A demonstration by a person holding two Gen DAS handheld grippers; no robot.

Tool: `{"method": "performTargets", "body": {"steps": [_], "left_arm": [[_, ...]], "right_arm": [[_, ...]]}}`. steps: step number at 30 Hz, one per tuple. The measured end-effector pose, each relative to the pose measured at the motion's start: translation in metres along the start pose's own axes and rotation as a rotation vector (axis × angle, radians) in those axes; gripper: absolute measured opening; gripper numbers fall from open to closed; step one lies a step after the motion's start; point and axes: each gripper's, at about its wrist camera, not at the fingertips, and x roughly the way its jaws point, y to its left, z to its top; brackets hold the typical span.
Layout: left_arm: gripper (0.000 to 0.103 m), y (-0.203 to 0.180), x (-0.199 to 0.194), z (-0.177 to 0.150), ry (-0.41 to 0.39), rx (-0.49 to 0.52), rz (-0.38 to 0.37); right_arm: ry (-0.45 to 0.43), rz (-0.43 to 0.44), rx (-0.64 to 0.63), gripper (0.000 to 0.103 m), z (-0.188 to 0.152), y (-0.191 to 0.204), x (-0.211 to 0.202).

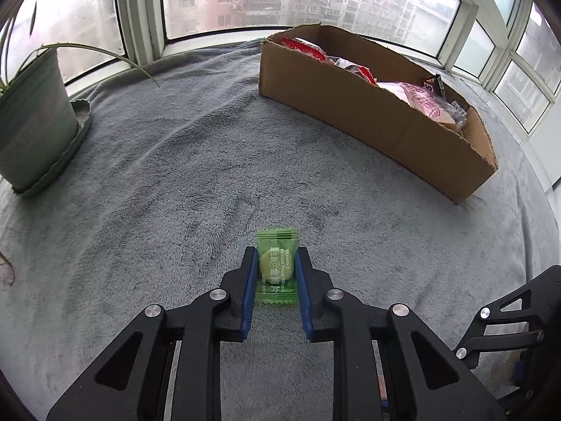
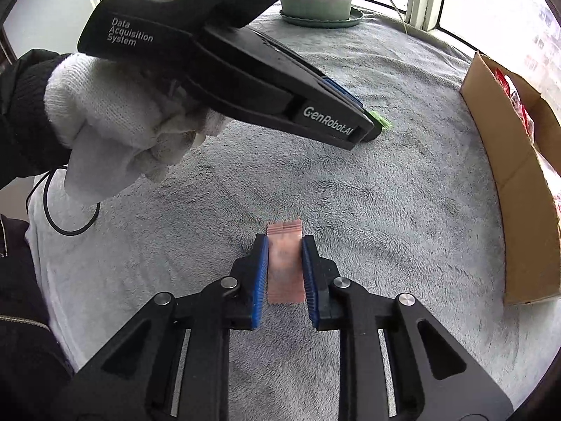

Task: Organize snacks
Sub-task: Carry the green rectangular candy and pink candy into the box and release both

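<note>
A small green candy packet (image 1: 276, 267) lies on the grey blanket, and my left gripper (image 1: 275, 259) is shut on it, its blue pads pressing both long sides. In the right wrist view my right gripper (image 2: 284, 249) is shut on a small pink candy packet (image 2: 284, 266) in the same way. The left gripper (image 2: 368, 129) also shows there from the side, held by a white-gloved hand (image 2: 115, 119), with a green packet edge (image 2: 382, 121) sticking out of its tip. A brown cardboard box (image 1: 368, 112) holding several wrapped snacks stands at the back right.
A grey fleece blanket (image 1: 157, 175) covers the surface below a window. A green plant pot (image 1: 35, 119) on a saucer stands at the left. The box (image 2: 519, 189) lies right of the right gripper. A black cable (image 2: 66, 224) hangs by the gloved hand.
</note>
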Motion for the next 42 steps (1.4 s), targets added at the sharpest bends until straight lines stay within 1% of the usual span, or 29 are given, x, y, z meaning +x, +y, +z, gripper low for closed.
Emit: {"method": "performTargets", "body": {"steps": [6,11,19,25,33,42], "left_arm": [[0.019,0.004,-0.002,-0.002,-0.003,-0.024,-0.013],[0.019,0.005,-0.007,-0.003,-0.012,-0.041,-0.028],[0.019,-0.001,-0.025,0.005,-0.058,-0.034,-0.034],[0.019,-0.010,-0.040,0.016,-0.100,-0.013,-0.046],[0.019,-0.031,-0.051,0.035,-0.141,0.035,-0.063],[0.019,-0.052,-0.050,0.061,-0.173,0.075,-0.080]], "right_arm": [[-0.013,0.014,0.047,0.020,0.002,-0.010,0.000],[-0.046,0.026,0.101,0.019,0.001,-0.018,-0.009],[-0.115,-0.009,0.161,0.019,0.002,-0.033,-0.034],[-0.174,-0.051,0.208,0.019,0.003,-0.050,-0.058],[-0.246,-0.138,0.260,0.019,0.009,-0.083,-0.095],[-0.282,-0.227,0.310,0.019,0.012,-0.128,-0.118]]}}
